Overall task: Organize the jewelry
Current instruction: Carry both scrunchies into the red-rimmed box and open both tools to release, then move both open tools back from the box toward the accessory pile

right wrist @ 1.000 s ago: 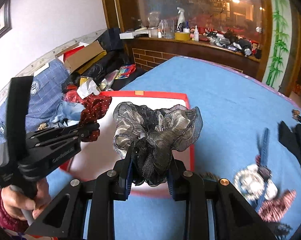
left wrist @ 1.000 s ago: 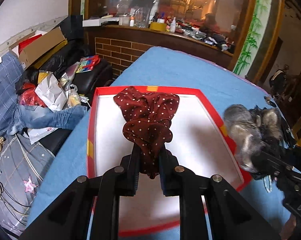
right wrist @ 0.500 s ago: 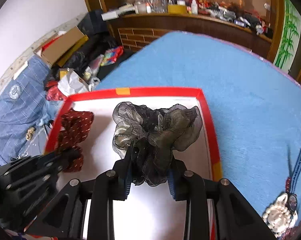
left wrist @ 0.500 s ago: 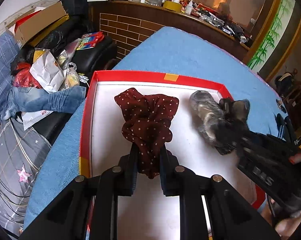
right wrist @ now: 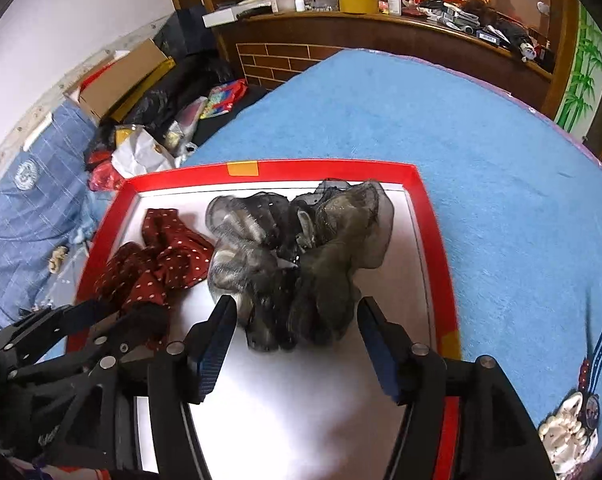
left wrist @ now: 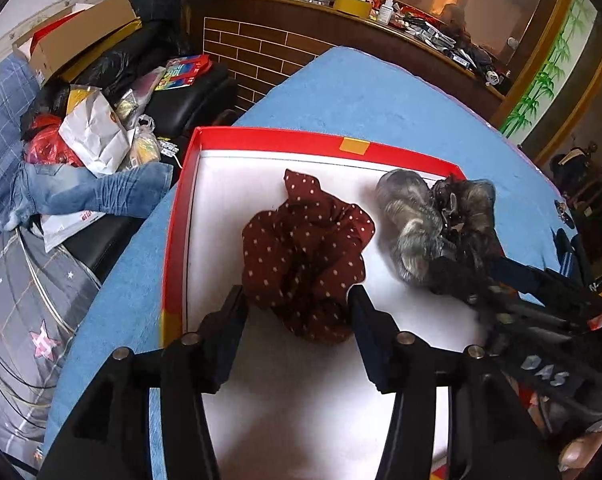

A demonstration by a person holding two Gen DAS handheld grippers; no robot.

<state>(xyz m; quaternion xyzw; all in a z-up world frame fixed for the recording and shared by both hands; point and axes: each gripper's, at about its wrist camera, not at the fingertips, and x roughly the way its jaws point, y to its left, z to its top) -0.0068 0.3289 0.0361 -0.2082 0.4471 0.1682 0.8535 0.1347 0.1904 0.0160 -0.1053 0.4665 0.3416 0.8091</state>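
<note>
Red-rimmed box [right wrist: 429,216] now holds dotted scrunchie [left wrist: 305,256] & grey scrunchie [right wrist: 297,256]; both grippers' fingers spread wide, holding nothing. Beaded pcs [right wrist: 565,436] on worktop [right wrist: 501,160] left.

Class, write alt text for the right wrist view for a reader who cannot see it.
The open right gripper straddles a grey-black organza scrunchie lying in a red-rimmed white tray on a blue table. A maroon polka-dot scrunchie lies beside it.

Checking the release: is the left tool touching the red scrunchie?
Apart. The left wrist view shows white tray floor between each finger of the open left tool and the red scrunchie.
</note>
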